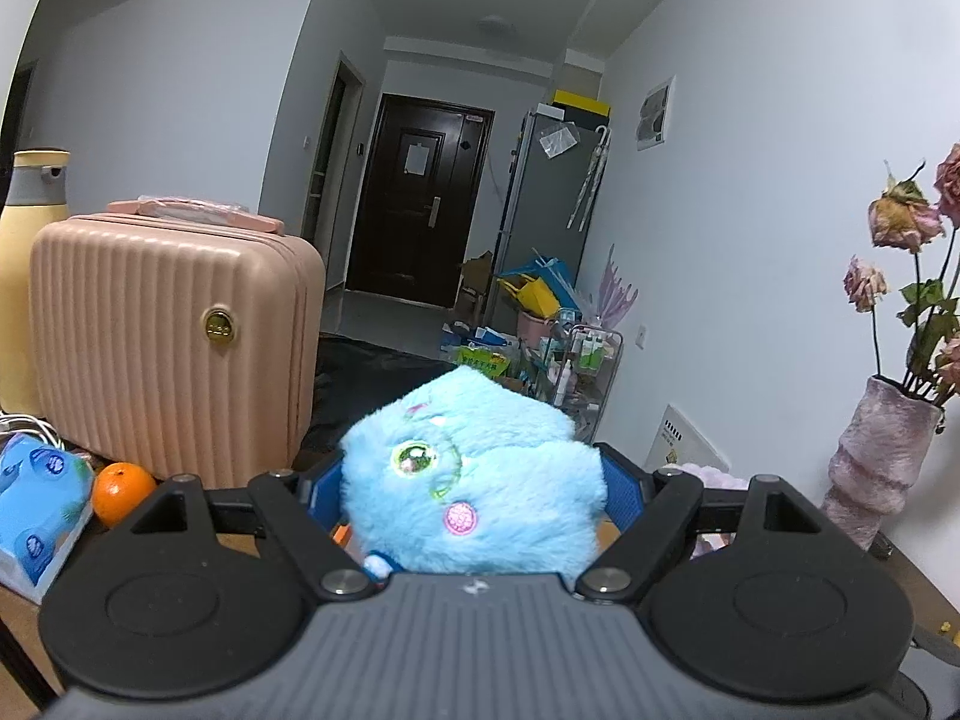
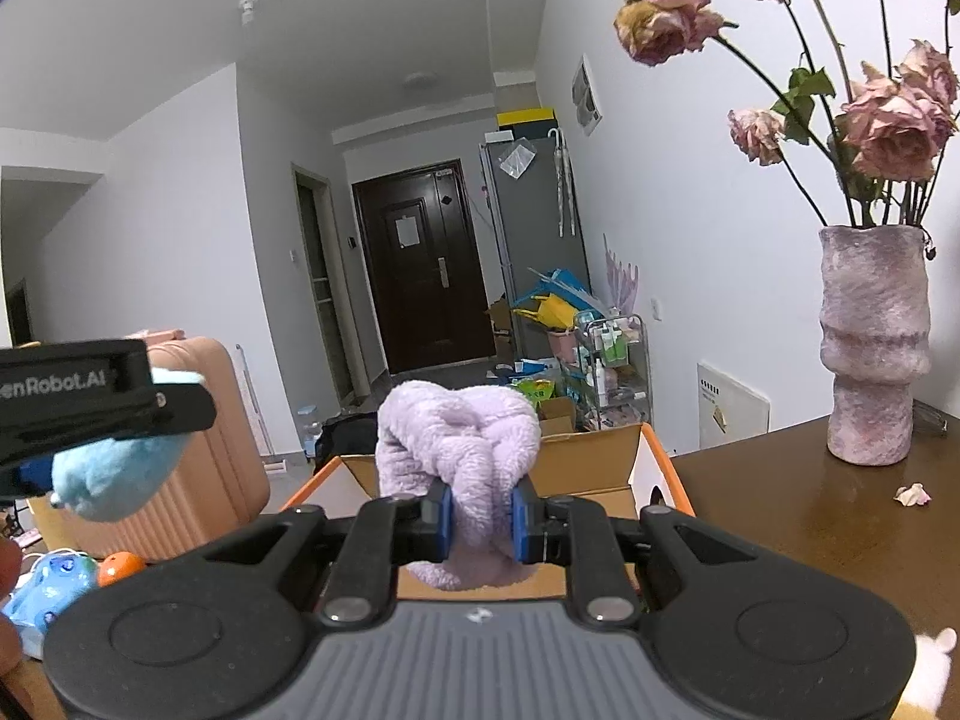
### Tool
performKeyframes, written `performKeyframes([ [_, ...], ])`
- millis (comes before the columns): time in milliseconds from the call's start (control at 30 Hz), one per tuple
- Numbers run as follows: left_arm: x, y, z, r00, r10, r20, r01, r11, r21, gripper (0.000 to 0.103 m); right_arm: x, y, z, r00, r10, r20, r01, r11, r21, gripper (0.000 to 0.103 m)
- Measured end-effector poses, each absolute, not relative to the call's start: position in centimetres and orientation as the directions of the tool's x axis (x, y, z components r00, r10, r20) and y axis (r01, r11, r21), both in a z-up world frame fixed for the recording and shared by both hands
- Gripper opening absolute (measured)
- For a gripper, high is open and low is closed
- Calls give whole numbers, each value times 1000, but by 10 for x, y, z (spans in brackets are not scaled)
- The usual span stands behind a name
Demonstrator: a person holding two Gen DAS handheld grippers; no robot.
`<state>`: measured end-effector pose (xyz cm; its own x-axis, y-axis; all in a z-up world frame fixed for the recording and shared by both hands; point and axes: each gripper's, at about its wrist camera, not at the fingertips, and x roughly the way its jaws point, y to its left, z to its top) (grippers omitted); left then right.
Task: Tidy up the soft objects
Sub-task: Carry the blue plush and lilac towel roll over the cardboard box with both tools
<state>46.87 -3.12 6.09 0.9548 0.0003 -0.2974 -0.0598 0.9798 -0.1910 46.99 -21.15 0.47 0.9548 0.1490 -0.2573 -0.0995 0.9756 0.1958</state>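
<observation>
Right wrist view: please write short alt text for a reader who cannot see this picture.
The right gripper is shut on a lilac plush item, held above an open cardboard box on a brown table. At left, the left gripper holds a blue plush toy; at right stands a pink vase of dried roses.

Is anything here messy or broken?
Yes. The roses in the pink vase are dried and drooping, and one fallen petal lies on the brown table beside it. Nothing looks broken.
</observation>
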Motion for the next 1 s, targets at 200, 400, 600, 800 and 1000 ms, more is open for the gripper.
performKeyframes([
  [200,493,-34,54,946,12,-324,-70,983,-168,82,485,-205,3,949,135,-284,-89,981,170,18],
  [400,523,-39,40,923,26,-385,-84,987,-136,82,502,-202,0,943,110,-315,-65,987,150,18],
  [600,550,-46,21,898,57,-436,-109,989,-97,82,516,-201,-4,935,88,-345,-41,989,141,18],
  [800,569,-49,2,884,84,-460,-128,989,-66,82,536,-202,-11,915,67,-399,-15,991,131,18],
  [1000,580,-54,-12,871,117,-477,-148,989,-27,82,554,-203,-24,896,46,-442,8,993,119,18],
])
